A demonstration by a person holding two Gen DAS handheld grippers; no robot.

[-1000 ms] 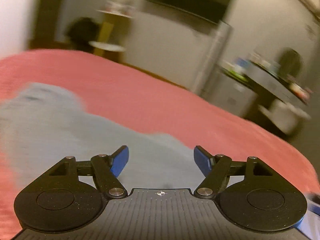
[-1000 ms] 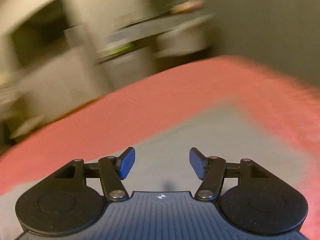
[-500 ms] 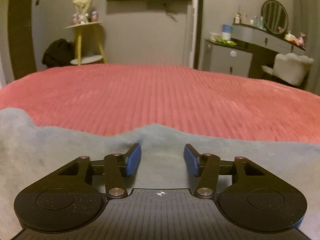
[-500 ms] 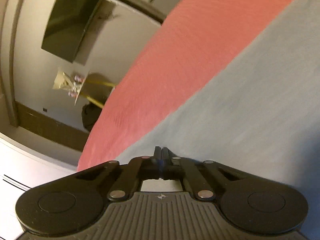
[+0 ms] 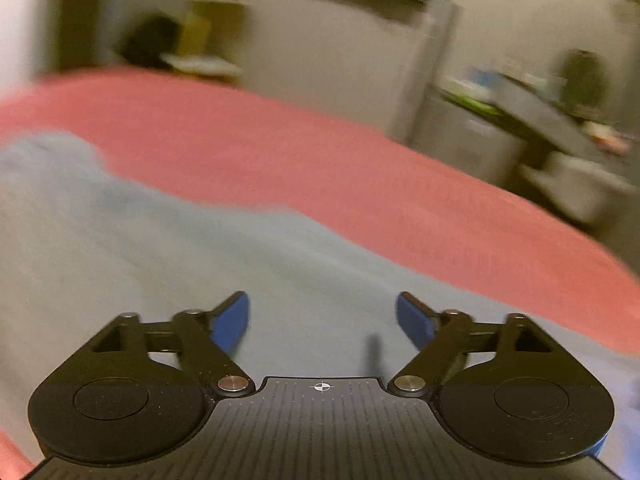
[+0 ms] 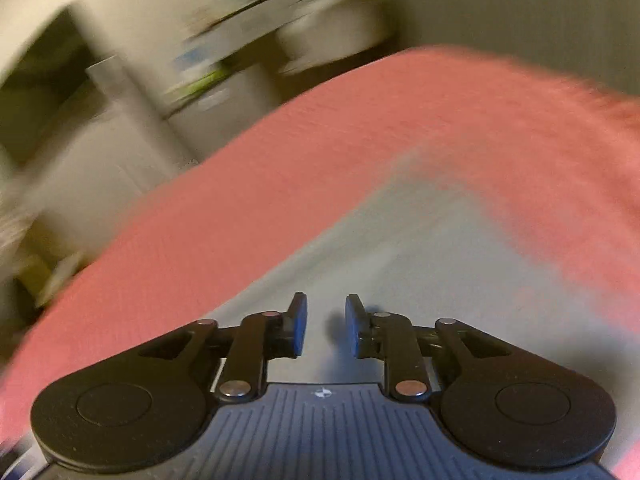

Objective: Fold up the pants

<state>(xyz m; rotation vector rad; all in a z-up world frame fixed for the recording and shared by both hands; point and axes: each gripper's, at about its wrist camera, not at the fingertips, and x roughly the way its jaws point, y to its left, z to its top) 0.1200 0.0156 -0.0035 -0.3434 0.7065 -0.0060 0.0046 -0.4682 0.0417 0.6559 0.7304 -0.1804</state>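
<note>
Grey-blue pants [image 5: 168, 248] lie flat on a red ribbed bedspread [image 5: 320, 168], filling the lower left of the blurred left wrist view. My left gripper [image 5: 323, 320] hangs just above the cloth, its jaws opening wide with nothing between them. In the right wrist view the pants [image 6: 432, 256] run away as a grey strip over the bedspread [image 6: 288, 184]. My right gripper [image 6: 326, 322] is above that strip, its jaws opening from a narrow gap, and no cloth is caught between the blue pads.
Beyond the bed's far edge stand a grey dresser [image 5: 520, 128] with small items and a pale chair [image 5: 580, 188]. A dark bundle [image 5: 148, 44] and a yellow stand sit at the back left. A white cabinet [image 6: 120, 128] is left of the bed.
Both views swung and blurred. My left jaws spread wider than half a second ago. My right jaws, fully shut half a second ago, have parted, and that view rolled back upright.
</note>
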